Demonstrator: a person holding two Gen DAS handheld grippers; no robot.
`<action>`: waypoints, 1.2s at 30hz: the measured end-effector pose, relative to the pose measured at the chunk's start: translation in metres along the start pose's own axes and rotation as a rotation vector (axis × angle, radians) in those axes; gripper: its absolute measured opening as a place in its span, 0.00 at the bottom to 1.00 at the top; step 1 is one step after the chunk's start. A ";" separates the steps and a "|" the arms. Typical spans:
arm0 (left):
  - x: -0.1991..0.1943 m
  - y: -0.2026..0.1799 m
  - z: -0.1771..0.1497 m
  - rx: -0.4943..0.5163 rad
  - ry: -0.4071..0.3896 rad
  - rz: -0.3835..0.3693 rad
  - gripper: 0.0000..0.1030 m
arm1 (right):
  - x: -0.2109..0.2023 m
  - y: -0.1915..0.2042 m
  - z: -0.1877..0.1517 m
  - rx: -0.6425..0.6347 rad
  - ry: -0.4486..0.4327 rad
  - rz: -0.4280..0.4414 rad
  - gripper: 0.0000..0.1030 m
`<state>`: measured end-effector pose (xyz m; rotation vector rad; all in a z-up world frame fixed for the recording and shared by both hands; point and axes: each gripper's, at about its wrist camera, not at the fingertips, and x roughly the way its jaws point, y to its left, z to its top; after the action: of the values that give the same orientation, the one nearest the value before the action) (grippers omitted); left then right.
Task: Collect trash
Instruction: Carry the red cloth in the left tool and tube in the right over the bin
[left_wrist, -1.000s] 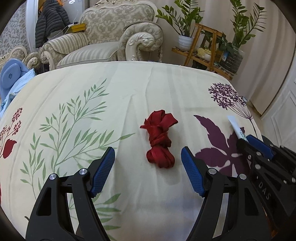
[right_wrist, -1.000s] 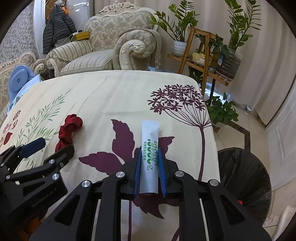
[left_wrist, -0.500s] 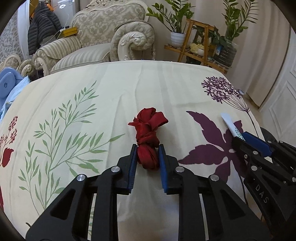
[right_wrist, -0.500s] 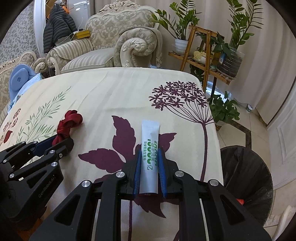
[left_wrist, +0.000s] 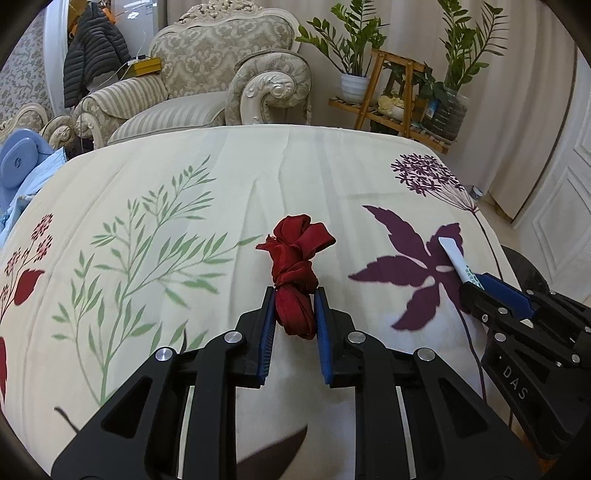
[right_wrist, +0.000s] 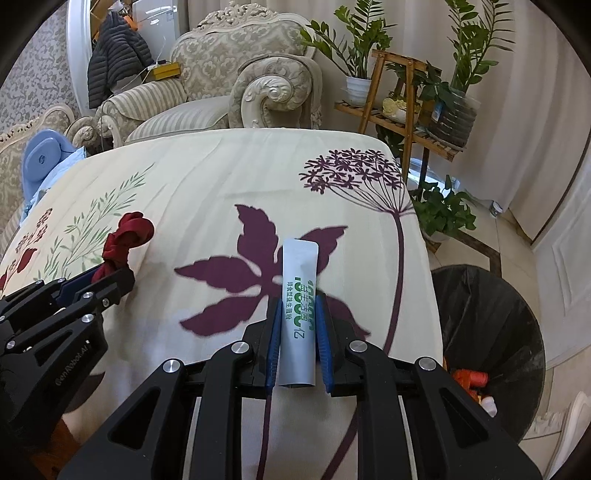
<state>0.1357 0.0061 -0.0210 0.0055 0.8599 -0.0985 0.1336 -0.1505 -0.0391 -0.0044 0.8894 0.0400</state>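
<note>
An ornate cream armchair (left_wrist: 207, 85) faces curtains (right_wrist: 517, 74), a wooden plant stand (right_wrist: 402, 107) and tiled floor (right_wrist: 517, 258).

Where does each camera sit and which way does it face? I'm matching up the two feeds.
Left wrist: on the left tongs, looking forward and down at the ribbon they grip; right tongs at the right edge.
Right wrist: on the right tongs, looking down at the sachet they grip, bin at right; left tongs at left.
Shared: tablecloth, armchair, plants, ribbon, sachet.
</note>
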 end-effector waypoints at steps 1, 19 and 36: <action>-0.002 0.000 -0.002 0.000 -0.002 0.001 0.19 | -0.002 -0.001 -0.002 0.001 0.000 0.001 0.19; -0.050 -0.007 -0.048 -0.004 -0.035 0.002 0.19 | -0.044 -0.007 -0.051 0.022 -0.019 -0.002 0.19; -0.064 -0.054 -0.064 0.042 -0.073 -0.034 0.19 | -0.063 -0.054 -0.072 0.096 -0.047 -0.035 0.19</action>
<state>0.0407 -0.0398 -0.0124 0.0262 0.7852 -0.1473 0.0395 -0.2083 -0.0361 0.0700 0.8431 -0.0353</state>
